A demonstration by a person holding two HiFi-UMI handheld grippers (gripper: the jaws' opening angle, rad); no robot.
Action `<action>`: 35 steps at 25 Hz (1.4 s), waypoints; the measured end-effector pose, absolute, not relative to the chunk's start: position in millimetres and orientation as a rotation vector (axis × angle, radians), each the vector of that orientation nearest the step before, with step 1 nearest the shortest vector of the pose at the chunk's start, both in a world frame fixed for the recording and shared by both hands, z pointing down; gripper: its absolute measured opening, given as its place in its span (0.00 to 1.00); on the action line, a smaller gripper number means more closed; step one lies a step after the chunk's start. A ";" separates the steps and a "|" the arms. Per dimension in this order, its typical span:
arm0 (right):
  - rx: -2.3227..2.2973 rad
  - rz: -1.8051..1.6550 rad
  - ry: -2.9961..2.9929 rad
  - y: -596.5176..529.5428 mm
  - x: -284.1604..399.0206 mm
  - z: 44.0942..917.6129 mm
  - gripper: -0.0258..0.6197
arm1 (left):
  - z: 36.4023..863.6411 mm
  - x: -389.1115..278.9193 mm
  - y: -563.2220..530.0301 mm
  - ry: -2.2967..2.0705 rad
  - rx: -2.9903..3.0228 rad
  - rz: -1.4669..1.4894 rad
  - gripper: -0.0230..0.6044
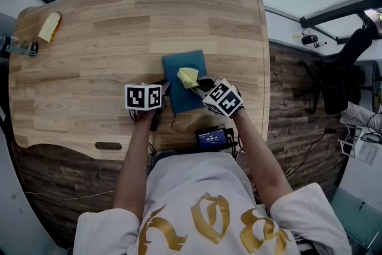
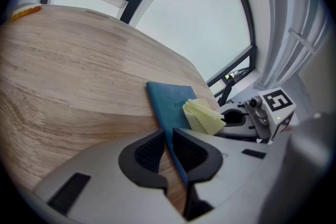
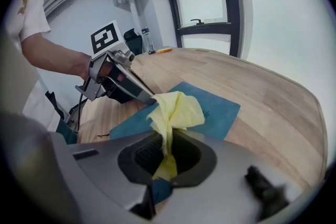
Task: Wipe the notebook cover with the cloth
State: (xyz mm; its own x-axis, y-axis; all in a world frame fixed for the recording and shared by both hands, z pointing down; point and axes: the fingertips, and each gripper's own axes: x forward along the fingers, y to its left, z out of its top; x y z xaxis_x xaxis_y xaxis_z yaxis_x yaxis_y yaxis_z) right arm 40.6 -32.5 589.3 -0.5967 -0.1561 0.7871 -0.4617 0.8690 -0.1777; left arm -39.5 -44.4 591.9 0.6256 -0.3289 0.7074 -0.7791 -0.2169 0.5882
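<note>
A teal notebook lies flat on the wooden table, near its front edge. My left gripper grips the notebook's left edge; in the left gripper view that edge runs between the shut jaws of that gripper. A crumpled yellow cloth rests on the cover, and my right gripper is shut on it from the right. In the right gripper view the cloth bunches up out of the right gripper over the notebook, with the left gripper just behind it.
A yellow sponge-like piece and a bottle sit at the table's far left. A small device with a lit screen is at the front edge by the person's body. An office chair stands on the floor to the right.
</note>
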 end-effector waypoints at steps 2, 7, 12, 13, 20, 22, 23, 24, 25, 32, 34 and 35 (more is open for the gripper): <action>0.463 0.463 -2.195 -39.4 40.1 589.2 0.10 | 591.3 -39.7 -44.6 -0.894 1.803 0.539 0.13; 0.519 0.463 -2.193 -56.0 38.3 589.1 0.10 | 591.0 -39.2 -44.6 -0.888 1.801 0.537 0.13; 0.563 0.446 -2.178 -69.3 35.6 588.9 0.10 | 591.7 -39.4 -43.6 -0.881 1.795 0.535 0.13; 0.570 0.446 -2.175 -71.5 35.3 588.8 0.10 | 592.0 -39.2 -43.3 -0.879 1.793 0.534 0.13; 0.626 0.430 -2.167 -87.6 34.9 588.1 0.10 | 594.3 -38.9 -42.1 -0.876 1.784 0.534 0.13; 0.640 0.429 -2.169 -89.9 35.0 587.9 0.10 | 594.4 -38.7 -42.3 -0.877 1.785 0.535 0.13; 0.647 0.426 -2.169 -90.9 35.0 587.9 0.10 | 594.4 -38.7 -42.4 -0.877 1.785 0.534 0.13; 0.655 0.422 -2.167 -92.0 35.0 588.0 0.10 | 594.4 -38.9 -42.3 -0.877 1.786 0.534 0.13; 0.664 0.415 -2.163 -93.4 35.2 588.0 0.10 | 594.4 -38.9 -42.2 -0.877 1.786 0.534 0.13; 0.875 0.415 -2.064 -118.1 55.8 588.6 0.10 | 594.3 -38.0 -42.2 -0.882 1.788 0.537 0.13; 0.902 0.426 -2.051 -121.5 58.8 588.2 0.10 | 593.6 -37.7 -42.5 -0.881 1.788 0.536 0.13; 0.906 0.433 -2.053 -122.1 59.0 588.1 0.10 | 593.4 -37.7 -42.7 -0.883 1.788 0.536 0.13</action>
